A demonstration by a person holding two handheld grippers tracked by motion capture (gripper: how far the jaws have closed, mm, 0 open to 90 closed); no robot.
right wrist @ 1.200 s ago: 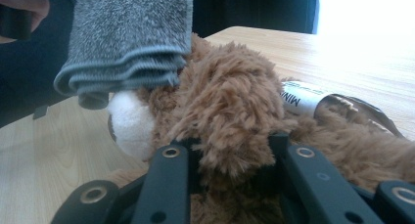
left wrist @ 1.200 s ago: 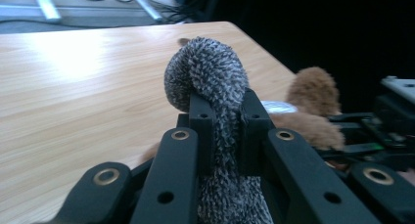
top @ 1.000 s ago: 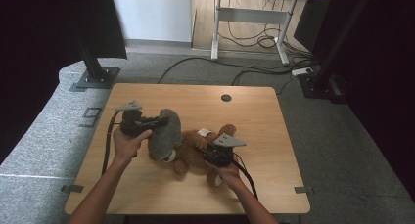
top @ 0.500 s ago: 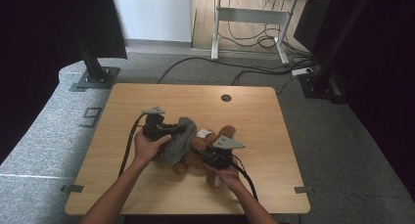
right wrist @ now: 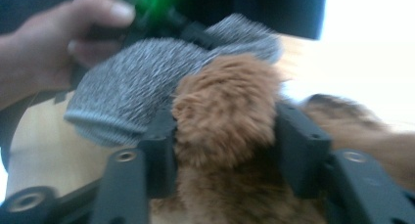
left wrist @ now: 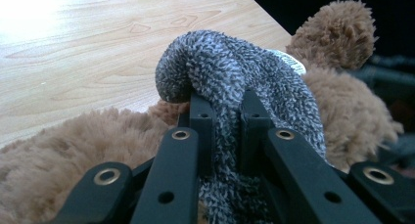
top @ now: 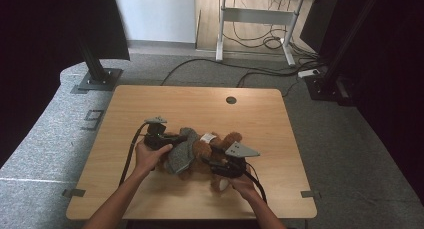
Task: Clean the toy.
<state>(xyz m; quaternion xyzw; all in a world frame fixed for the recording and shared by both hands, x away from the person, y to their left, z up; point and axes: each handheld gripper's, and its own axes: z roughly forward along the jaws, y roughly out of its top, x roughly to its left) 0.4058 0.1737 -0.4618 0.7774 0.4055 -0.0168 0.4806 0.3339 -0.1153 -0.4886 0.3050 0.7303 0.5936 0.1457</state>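
White tag [top: 207, 137] unreadable on brown plush toy [top: 200, 150], left gripper [left wrist: 222, 111] pinching grey sock [left wrist: 230, 75], right gripper [right wrist: 225, 136] jaws just widened around plush.

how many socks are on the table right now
1. One grey sock lies draped over the brown plush toy at the table's middle, pinched in the left gripper. Another could be hidden under the toy.

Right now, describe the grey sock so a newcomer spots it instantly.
On the wooden table, near its front middle, lies a brown plush toy. The grey sock drapes over the toy's left side, pinched by the left tongs: speckled grey knit, unlike the brown fur.
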